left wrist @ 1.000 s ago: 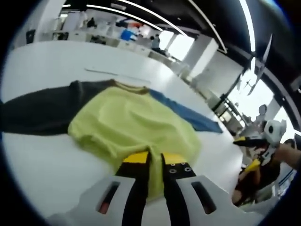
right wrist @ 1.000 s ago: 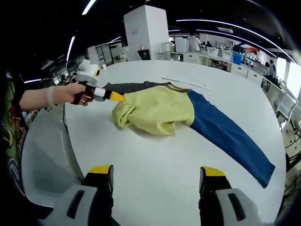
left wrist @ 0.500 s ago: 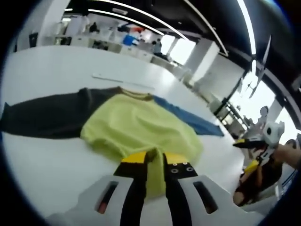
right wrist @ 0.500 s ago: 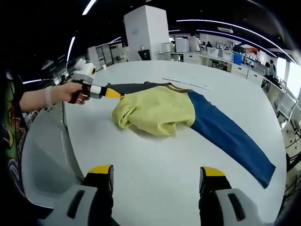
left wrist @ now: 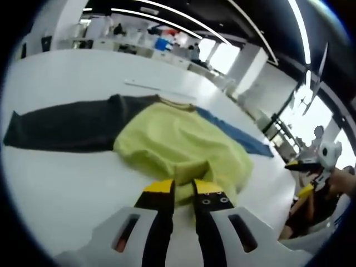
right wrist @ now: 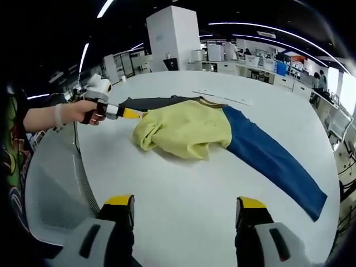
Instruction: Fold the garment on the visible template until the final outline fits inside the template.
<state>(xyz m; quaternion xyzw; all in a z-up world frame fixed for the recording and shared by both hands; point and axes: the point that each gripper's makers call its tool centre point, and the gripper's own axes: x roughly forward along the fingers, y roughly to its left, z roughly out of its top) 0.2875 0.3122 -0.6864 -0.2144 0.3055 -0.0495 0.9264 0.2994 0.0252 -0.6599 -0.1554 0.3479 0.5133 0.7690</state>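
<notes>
A garment (right wrist: 192, 133) lies spread on a white tabletop (right wrist: 183, 200). Its body is yellow-green and bunched into soft folds, with a brown collar at the side facing the far edge of the tabletop. One sleeve (right wrist: 272, 158) is blue and runs out flat toward the right edge in the right gripper view; the other sleeve (left wrist: 61, 128) is dark grey and stretches out flat the opposite way, toward the left in the left gripper view. A thin pale strip (right wrist: 222, 98) lies on the tabletop just beyond the collar, apart from the cloth.

In the left gripper view, the left gripper (left wrist: 182, 189) sits at the near hem of the yellow body, its yellow-tipped fingers (left wrist: 158, 189) drawn close together with only a narrow gap. The hem lies just past the tips, and I cannot tell whether any cloth is caught between them. In the right gripper view this same gripper is held in a person's hand (right wrist: 89, 111), its yellow tip pointing at the bunched near-left corner of the yellow body, right beside the cloth.

The right gripper (right wrist: 183, 206) hangs well back from the garment over bare tabletop near the close edge, its fingers (right wrist: 119, 203) spread wide apart and holding nothing. It also shows at the right of the left gripper view, held beyond the tabletop's edge.
</notes>
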